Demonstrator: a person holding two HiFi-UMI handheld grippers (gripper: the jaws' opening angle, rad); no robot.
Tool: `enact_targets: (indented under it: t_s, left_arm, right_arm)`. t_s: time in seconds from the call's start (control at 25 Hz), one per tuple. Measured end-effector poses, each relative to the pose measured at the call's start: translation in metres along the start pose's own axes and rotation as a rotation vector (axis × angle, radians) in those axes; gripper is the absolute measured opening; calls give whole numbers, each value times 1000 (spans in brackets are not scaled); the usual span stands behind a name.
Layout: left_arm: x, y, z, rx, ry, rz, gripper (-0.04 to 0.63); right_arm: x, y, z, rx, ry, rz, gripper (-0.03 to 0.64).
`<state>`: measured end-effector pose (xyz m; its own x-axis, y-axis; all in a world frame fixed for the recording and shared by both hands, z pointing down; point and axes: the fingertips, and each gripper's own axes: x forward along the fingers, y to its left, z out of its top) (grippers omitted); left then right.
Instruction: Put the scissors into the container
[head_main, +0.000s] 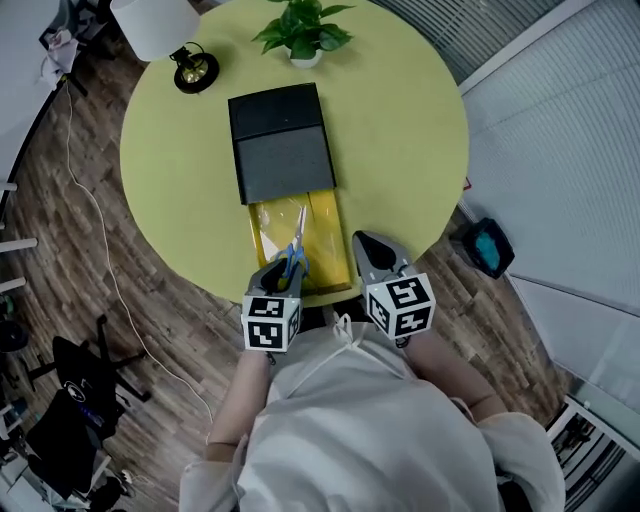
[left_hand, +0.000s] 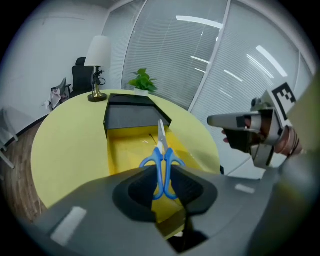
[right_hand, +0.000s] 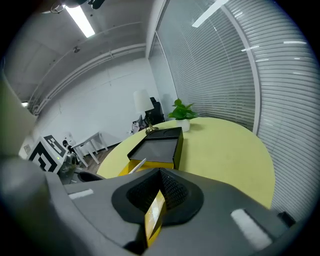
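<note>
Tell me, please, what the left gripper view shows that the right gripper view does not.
Only the left: the blue handles of the scissors, clamped in its jaws, and the right gripper alongside. Only the right: a wall of the drawer pinched between its jaws. Both: the table, black box, plant and lamp.

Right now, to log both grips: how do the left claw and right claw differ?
The left claw grips blue-handled scissors, while the right claw pinches a wall of the yellow drawer. The left claw's load points over the drawer; the right claw sits at its edge. Both are closed on something.
</note>
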<state>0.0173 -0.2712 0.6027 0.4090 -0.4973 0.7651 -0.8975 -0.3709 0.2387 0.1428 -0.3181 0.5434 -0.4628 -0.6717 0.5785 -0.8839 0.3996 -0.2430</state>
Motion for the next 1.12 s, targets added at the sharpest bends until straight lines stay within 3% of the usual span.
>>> enact_targets:
  t_s: [0.36,0.68,0.92,1.12]
  left_arm:
    - [35,-1,-19,-141,140,53,92]
    - [61,3,-29,-162,209,88,92]
    - [67,3,-33,-193,225,85,94]
    - [63,2,-29,-225,182,61,117]
  right_arm:
    - [23,-13,-8,-18,77,88,-2]
    - [26,-31,-9,-22,94,89,-2]
    - [23,-37,-12,-14,101,79,-2]
    - [17,-33,-14,-14,100,75,-2]
